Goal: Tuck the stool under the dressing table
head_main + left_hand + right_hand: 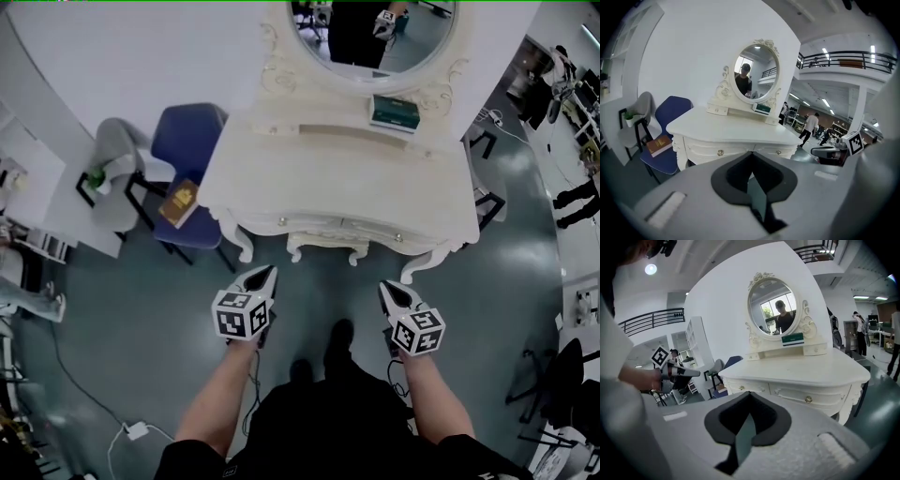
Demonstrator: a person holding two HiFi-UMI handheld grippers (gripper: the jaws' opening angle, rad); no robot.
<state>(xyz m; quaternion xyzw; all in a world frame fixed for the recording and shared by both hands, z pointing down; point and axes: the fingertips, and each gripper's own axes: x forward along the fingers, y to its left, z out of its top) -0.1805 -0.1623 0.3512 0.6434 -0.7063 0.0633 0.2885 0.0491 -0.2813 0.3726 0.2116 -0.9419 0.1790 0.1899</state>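
Observation:
The white dressing table (337,183) with its oval mirror (375,28) stands straight ahead. Under its front edge, between the legs, shows a white carved rim that looks like the stool (325,249); the rest is hidden by the tabletop. My left gripper (268,273) and right gripper (385,288) hang in the air side by side before the table, both shut and empty, apart from the furniture. In the left gripper view the shut jaws (751,153) point at the table's drawers (736,150). The right gripper view shows the same, jaws (749,395) shut, table (811,373) beyond.
A blue chair (187,141) with a brown book (180,202) stands left of the table, a grey chair (117,150) beside it. A green box (394,112) lies on the table's shelf. Cables and a white adapter (137,430) lie on the floor at lower left. People walk at the right.

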